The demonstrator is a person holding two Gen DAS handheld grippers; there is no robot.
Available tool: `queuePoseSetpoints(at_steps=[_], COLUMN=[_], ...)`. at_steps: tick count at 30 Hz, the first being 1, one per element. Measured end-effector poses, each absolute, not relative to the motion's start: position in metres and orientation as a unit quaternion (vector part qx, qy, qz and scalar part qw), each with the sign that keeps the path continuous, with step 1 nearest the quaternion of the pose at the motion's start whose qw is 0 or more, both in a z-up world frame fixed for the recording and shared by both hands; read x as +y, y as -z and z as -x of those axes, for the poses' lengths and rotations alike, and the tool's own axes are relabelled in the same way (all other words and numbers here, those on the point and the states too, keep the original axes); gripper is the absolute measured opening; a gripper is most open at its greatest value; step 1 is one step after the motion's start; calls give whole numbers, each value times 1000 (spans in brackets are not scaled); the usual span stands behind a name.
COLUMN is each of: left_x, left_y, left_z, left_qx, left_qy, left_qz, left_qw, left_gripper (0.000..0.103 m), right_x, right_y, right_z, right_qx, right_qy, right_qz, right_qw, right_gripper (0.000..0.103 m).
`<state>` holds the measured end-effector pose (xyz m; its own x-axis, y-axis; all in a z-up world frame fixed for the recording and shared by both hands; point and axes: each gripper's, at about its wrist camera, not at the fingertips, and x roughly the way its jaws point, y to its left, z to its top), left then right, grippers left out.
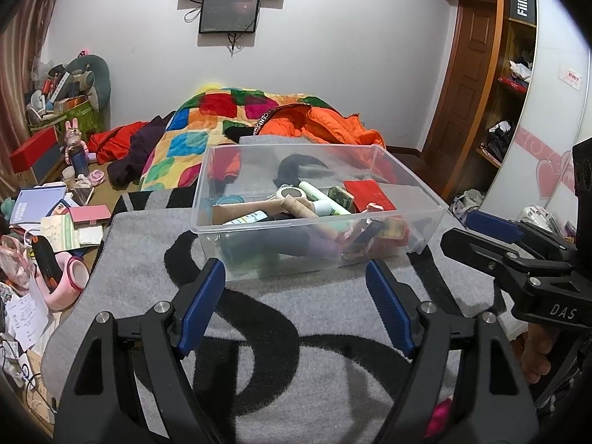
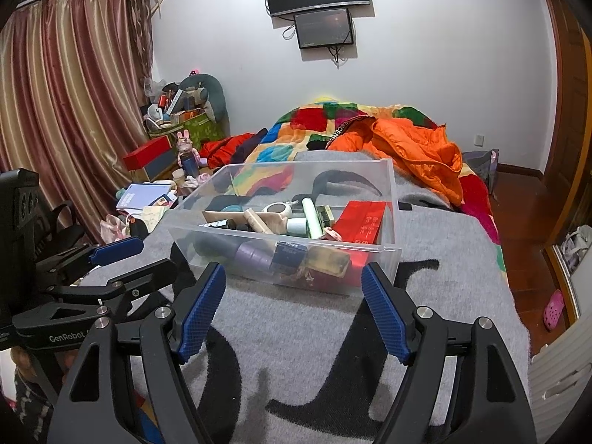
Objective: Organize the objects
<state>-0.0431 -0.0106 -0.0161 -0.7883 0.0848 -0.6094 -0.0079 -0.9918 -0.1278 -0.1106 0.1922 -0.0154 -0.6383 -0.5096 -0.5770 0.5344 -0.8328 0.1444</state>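
Both our left gripper (image 1: pixel 296 310) and right gripper (image 2: pixel 292 314) hang open and empty, the clear box (image 1: pixel 259 227) of small things just ahead, so we think picking 1 thing comes next.

Clear glossy plastic bin (image 1: pixel 259 235) on a matt, fuzzy grey blanket (image 1: pixel 314 333).

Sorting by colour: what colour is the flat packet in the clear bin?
Red; the flat packet shows best in the right wrist view.
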Motion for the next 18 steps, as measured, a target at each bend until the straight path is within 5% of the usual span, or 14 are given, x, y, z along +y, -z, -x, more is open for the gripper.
queuePoseSetpoints(at_steps=[18], left_x=[-10], left_y=[13], left_z=[41], left_qx=[-63], left_qy=[-944], left_qz=[323], left_qw=[27], left_gripper=[79], right_x=[189], right_y=[12], right_z=[108], right_qx=[23], right_qy=[905], right_qz=[-310], right_qw=[290], right_gripper=[73])
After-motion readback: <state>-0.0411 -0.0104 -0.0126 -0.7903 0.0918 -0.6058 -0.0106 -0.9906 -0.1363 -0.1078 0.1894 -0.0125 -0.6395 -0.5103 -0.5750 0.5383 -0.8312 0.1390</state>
